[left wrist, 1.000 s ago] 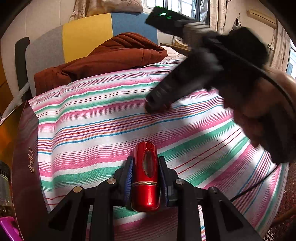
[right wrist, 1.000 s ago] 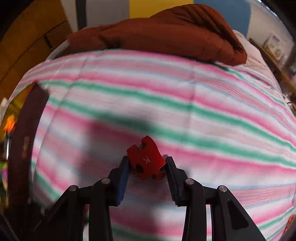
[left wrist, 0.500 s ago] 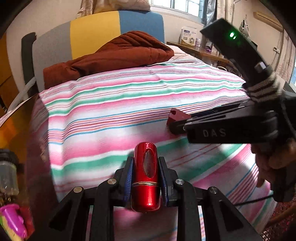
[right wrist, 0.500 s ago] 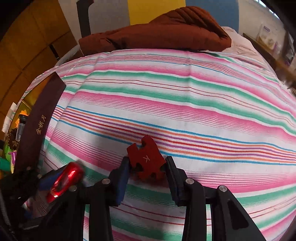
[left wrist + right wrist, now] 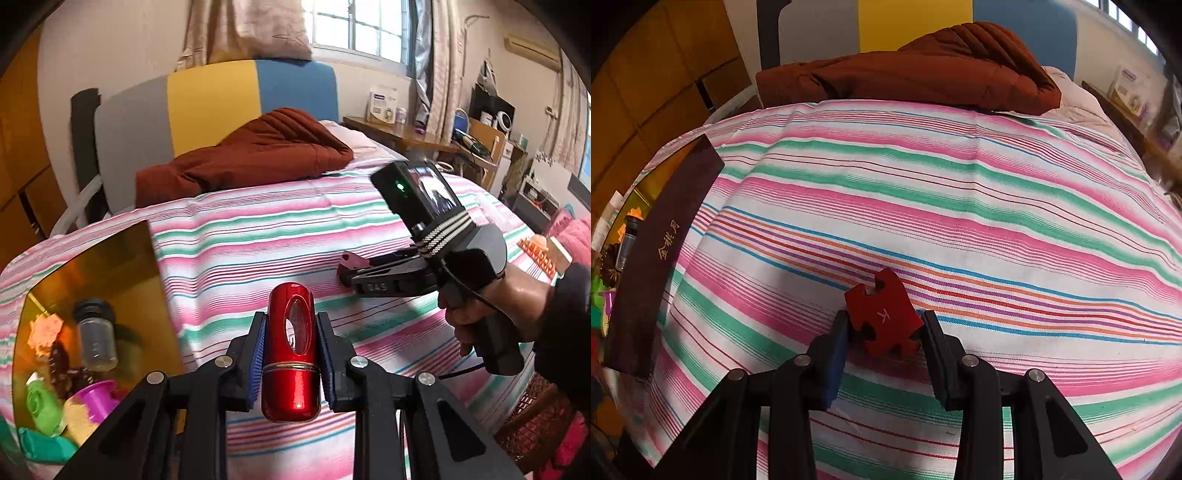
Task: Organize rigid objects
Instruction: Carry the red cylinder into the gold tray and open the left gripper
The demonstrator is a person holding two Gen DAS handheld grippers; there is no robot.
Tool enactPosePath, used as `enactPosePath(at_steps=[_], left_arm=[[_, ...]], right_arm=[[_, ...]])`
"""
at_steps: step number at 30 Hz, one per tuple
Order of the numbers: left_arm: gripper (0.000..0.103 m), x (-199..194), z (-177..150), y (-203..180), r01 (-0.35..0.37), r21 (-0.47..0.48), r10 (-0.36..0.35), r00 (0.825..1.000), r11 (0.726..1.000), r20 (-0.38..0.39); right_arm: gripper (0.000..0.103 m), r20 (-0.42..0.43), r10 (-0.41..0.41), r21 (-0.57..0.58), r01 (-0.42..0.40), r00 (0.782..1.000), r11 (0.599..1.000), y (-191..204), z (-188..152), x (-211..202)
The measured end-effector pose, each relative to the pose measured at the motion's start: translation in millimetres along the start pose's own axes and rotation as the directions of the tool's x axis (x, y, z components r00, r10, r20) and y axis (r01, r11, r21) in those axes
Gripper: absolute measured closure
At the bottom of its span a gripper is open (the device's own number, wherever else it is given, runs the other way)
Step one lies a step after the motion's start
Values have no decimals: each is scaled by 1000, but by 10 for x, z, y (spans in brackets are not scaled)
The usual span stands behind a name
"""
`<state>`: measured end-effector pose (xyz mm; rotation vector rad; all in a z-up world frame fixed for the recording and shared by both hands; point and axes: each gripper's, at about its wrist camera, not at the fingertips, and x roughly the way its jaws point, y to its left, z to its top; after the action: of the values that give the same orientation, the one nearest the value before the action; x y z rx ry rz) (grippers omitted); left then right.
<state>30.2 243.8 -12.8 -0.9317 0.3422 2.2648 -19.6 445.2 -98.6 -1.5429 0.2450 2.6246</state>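
- My left gripper is clamped on the red capsule-shaped case, pads on its two long sides; I judge this grip keeps it steady for carrying.
- The case's long axis runs 12 to 6 along the fingers, rounded end toward 12, windowed face up.
- The gold-lined box of small items sits at 9, the likely destination.
- My right gripper is clamped on the red puzzle piece, held edgewise just above the striped bedsheet, its knob toward 12.
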Motion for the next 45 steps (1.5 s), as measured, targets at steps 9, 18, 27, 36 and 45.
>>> enactPosePath(at_steps=[9,18,27,36,45], left_arm=[[78,-286,-13,408,-71,-75,73,997,995,26],[78,-442,-152,817,-150,-132,153,988,980,18],[78,-501,-327,1179,-190,-207,190,982,960,-17],[78,-812,-643,1847,-206,-372,208,978,905,-35],[78,-748,-509,2499,-146,-520,141,989,842,-49]], right_arm=[[64,31,-44,-74,46,999,996,103,-23,1],[64,42,-57,-87,61,997,994,112,-34,-10],[64,46,-71,-96,75,996,993,139,-41,-10],[64,39,-69,-90,72,997,993,137,-25,-9],[64,38,-80,-102,83,996,991,153,-25,-10]])
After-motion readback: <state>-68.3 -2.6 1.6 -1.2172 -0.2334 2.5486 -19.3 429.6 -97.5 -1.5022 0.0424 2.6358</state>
